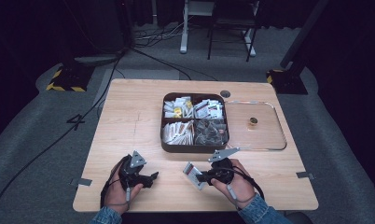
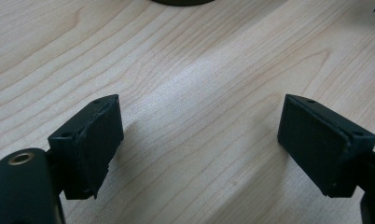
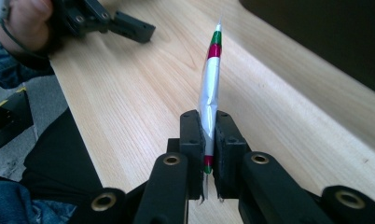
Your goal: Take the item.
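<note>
My right gripper is shut on a flat silver sachet with red and green bands at its ends, seen edge-on between the pads. In the high view the same sachet sticks out to the left of the right gripper, low over the table's front part. My left gripper rests near the front left of the table with its jaws wide apart; in the left gripper view the left gripper has only bare wood between its pads.
A dark brown box with compartments of several sachets stands mid-table, just behind the hands. Its clear lid lies to the right with a small brass knob. The table's front edge is close to both forearms.
</note>
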